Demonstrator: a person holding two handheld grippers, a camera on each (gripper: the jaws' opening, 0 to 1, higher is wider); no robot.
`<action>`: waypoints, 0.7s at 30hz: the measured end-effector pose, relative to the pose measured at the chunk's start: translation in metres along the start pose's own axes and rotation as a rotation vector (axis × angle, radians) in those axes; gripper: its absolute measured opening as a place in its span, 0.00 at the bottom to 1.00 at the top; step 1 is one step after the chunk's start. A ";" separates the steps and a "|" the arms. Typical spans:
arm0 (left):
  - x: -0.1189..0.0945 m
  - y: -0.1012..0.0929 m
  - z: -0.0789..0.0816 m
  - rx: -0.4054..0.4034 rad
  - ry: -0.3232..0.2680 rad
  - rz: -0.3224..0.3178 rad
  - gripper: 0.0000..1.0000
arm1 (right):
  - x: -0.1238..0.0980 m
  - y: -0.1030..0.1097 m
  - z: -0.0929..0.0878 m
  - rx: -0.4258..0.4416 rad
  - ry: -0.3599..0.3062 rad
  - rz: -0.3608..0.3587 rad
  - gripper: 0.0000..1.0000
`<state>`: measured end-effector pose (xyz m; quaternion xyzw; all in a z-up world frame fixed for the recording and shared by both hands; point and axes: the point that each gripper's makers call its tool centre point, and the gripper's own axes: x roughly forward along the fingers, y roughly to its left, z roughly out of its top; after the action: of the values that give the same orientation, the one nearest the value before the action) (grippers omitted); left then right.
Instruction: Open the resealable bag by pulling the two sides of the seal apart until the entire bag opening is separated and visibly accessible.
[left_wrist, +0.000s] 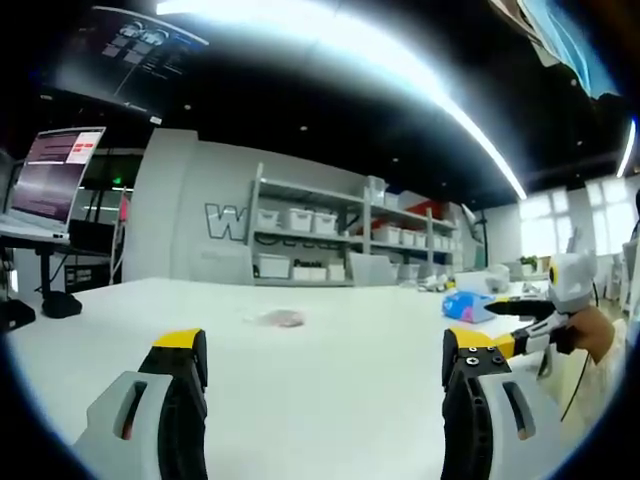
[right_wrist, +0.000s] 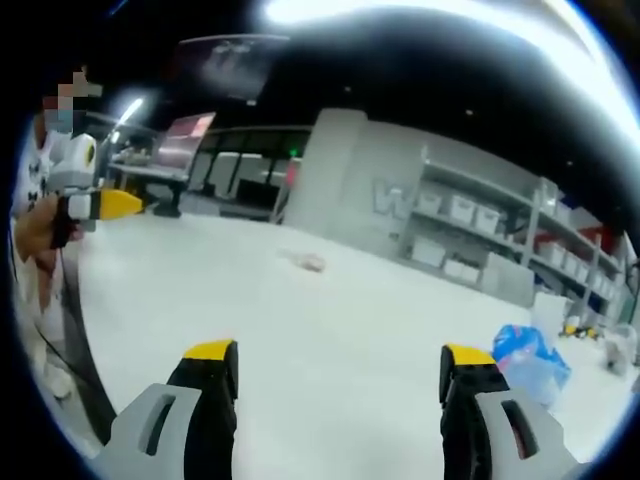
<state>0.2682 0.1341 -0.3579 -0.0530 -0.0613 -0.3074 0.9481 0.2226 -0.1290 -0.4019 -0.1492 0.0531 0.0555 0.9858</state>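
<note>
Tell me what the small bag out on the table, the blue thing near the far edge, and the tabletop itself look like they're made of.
The small bag looks like thin clear plastic film: pale, see-through, lying flat, though too blurred to be sure. The blue thing seems to be crumpled glossy plastic, from its folds and bright highlights. The tabletop looks like smooth matte white laminate, evenly lit without sharp reflections.
</note>
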 end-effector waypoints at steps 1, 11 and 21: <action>0.000 0.000 0.000 0.000 0.000 0.000 0.96 | 0.000 0.000 0.000 -0.003 0.001 0.002 0.83; -0.001 0.001 -0.001 0.002 0.002 0.003 0.96 | 0.004 0.002 0.002 -0.040 0.006 0.018 0.84; -0.001 0.002 -0.004 -0.003 0.010 0.002 0.96 | 0.006 0.004 -0.002 -0.074 0.030 0.029 0.84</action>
<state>0.2688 0.1360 -0.3622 -0.0529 -0.0559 -0.3069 0.9486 0.2281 -0.1251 -0.4055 -0.1854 0.0677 0.0693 0.9779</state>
